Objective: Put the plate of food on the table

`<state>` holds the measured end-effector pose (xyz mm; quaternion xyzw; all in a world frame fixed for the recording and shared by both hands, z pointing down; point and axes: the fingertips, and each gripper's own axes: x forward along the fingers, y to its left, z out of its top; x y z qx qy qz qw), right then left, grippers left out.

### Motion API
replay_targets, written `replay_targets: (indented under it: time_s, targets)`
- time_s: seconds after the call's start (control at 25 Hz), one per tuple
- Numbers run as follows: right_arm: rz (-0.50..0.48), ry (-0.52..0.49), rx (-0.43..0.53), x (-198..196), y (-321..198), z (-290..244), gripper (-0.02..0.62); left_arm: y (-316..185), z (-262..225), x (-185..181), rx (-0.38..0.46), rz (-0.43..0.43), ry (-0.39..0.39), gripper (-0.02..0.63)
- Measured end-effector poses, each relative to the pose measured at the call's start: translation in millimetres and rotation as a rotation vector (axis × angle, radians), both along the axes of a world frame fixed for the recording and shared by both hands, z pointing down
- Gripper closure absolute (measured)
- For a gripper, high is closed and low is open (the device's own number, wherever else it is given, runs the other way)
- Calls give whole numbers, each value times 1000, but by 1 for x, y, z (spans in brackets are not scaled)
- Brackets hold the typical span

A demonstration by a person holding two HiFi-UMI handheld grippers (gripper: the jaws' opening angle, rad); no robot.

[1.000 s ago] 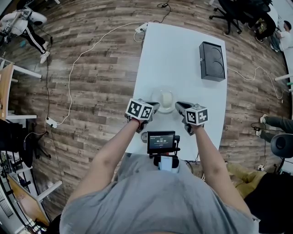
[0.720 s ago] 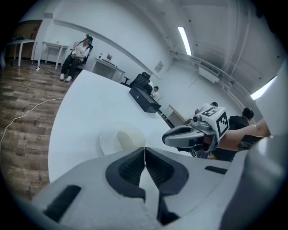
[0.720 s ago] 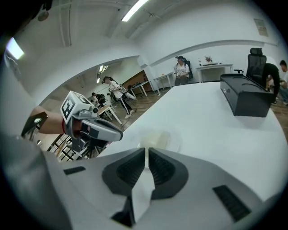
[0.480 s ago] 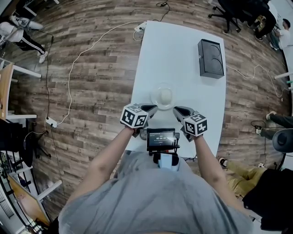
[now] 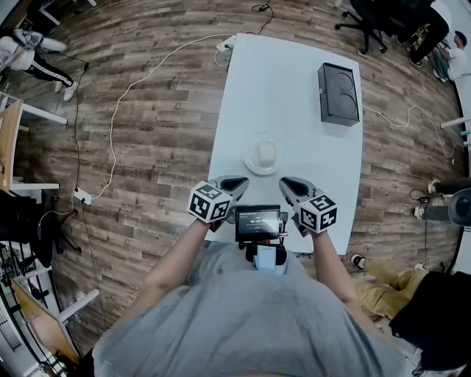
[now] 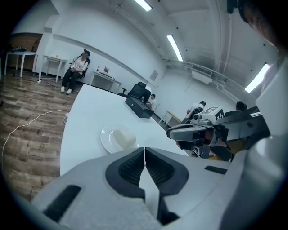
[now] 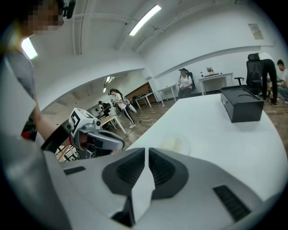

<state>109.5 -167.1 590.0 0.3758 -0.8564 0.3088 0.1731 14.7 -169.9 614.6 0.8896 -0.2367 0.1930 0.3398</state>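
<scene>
A white plate (image 5: 262, 156) with a pale piece of food stands on the white table (image 5: 287, 74), near its front end. It also shows in the left gripper view as the plate (image 6: 118, 138) and faintly in the right gripper view as the plate (image 7: 174, 144). My left gripper (image 5: 238, 182) hangs short of the plate on its near left, shut and empty. My right gripper (image 5: 286, 183) hangs short of it on the near right, its jaws together with nothing between them. Neither gripper touches the plate.
A black box (image 5: 339, 93) lies at the table's far right. A small screen (image 5: 257, 219) sits at my chest over the table's near edge. White cables (image 5: 118, 110) run over the wooden floor on the left. People and office chairs (image 5: 383, 18) are around the room.
Both grippers have drawn back from the plate's sides toward my body. The plate stays on the table.
</scene>
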Motion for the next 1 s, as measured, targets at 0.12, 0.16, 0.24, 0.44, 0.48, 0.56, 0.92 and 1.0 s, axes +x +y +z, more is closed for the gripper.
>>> replay_targets:
  time_s: [0.12, 0.16, 0.24, 0.44, 0.48, 0.56, 0.92, 1.0]
  targets:
    - [16, -15, -1, 1, 9, -4, 554, 5, -4, -5, 2, -20, 13, 586]
    - [18, -17, -1, 1, 12, -4, 554, 6, -5, -6, 4, -28, 15, 586]
    - [16, -17, 2, 1, 18, -5, 554, 8, -7, -8, 2, -53, 26, 586]
    - [24, -32, 15, -2, 27, -10, 554, 14, -13, -5, 4, -70, 52, 586]
    - [26, -32, 14, -1, 28, -10, 555, 15, -14, -4, 4, -68, 55, 586]
    - [31, -21, 13, 0, 28, -10, 562, 16, -15, -1, 8, -59, 53, 586]
    - [48, -16, 25, 4, 23, -14, 565, 17, -15, 0, 8, -52, 51, 586]
    - [46, -11, 26, 4, 24, -14, 565, 17, -15, 0, 5, -54, 53, 586]
